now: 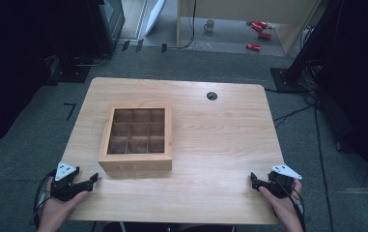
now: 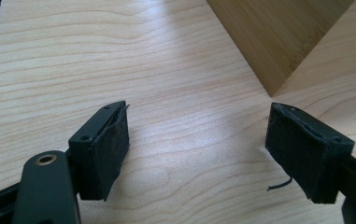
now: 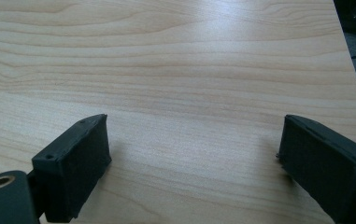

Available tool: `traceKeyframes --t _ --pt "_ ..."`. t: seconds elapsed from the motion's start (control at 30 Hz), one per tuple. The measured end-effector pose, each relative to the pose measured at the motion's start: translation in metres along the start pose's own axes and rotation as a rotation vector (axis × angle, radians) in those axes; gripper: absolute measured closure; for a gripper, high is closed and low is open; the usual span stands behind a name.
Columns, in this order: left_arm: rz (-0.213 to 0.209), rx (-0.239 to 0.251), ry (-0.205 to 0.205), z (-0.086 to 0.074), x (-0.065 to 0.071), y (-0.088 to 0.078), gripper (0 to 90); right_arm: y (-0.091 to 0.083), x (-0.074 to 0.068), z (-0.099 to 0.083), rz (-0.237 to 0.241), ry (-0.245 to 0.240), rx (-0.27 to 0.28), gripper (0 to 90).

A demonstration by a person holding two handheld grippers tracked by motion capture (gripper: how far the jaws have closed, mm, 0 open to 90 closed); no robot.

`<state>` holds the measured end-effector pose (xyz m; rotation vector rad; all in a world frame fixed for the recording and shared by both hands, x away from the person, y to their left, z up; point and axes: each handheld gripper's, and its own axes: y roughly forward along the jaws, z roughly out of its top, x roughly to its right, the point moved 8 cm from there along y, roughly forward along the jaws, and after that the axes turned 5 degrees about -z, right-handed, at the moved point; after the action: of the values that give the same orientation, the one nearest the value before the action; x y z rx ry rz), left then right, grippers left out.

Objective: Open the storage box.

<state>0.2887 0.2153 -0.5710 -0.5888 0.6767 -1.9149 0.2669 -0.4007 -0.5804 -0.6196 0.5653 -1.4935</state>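
A wooden box [image 1: 135, 137] with a grid of small compartments and a clear lid sits left of centre on the light wooden table [image 1: 210, 140]. My left gripper [image 1: 93, 179] rests at the table's front left corner, open, just short of the box's near corner [image 2: 278, 42]. Its pads [image 2: 112, 149] stand wide apart over bare wood. At the front right corner my right gripper [image 1: 253, 180] is open too, with nothing between its pads [image 3: 80, 163] but table surface [image 3: 189, 93].
A round cable hole [image 1: 212, 95] lies near the table's far edge. On the floor beyond stand a mug [image 1: 209, 25] and red cans [image 1: 259, 29]. Dark equipment and cables flank both sides of the table.
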Motion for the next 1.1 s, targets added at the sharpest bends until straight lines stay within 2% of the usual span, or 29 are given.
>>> traceKeyframes --t 0.23,0.27,0.37,0.4,0.43,0.47,0.57,0.6,0.7,0.93,1.0,1.1 --pt "-0.013 -0.01 -0.002 0.001 0.001 -0.003 22.8 0.002 -0.004 0.002 0.004 -0.005 0.0 8.4" --pt "-0.036 -0.003 -0.012 0.003 0.003 -0.004 22.9 0.002 -0.005 0.002 0.004 -0.005 -0.001 8.4" --pt "-0.057 0.013 -0.017 0.006 0.007 -0.005 23.9 0.002 -0.005 0.002 0.003 -0.002 -0.001 8.4" --pt "-0.082 0.036 -0.016 0.011 0.013 -0.008 24.6 0.002 -0.005 0.002 0.002 -0.002 -0.001 8.5" --pt "-0.082 0.036 -0.016 0.011 0.013 -0.008 25.4 0.002 -0.006 0.002 -0.001 -0.001 0.0 8.6" --pt "-0.105 0.061 -0.005 0.016 0.019 -0.012 26.6 0.002 -0.006 0.002 -0.002 0.0 0.0 8.6" --pt "-0.124 0.084 0.009 0.02 0.025 -0.015 30.9 0.001 -0.008 0.002 0.0 0.001 -0.004 9.2" --pt "-0.131 0.099 0.026 0.024 0.03 -0.017 32.1 0.0 -0.01 0.002 0.005 0.0 -0.004 9.3" --pt "-0.13 0.11 0.05 0.029 0.038 -0.019 36.1 -0.001 -0.015 0.004 0.026 0.023 -0.004 9.4" --pt "-0.131 0.124 0.062 0.039 0.048 -0.02 51.6 -0.01 -0.036 0.021 0.048 0.02 0.06 9.5" --pt "-0.139 0.124 0.07 0.041 0.05 -0.021 58.3 -0.013 -0.041 0.026 0.055 0.017 0.074 9.5" --pt "-0.153 0.126 0.071 0.044 0.053 -0.02 62.7 -0.017 -0.051 0.031 0.071 0.005 0.085 9.6"
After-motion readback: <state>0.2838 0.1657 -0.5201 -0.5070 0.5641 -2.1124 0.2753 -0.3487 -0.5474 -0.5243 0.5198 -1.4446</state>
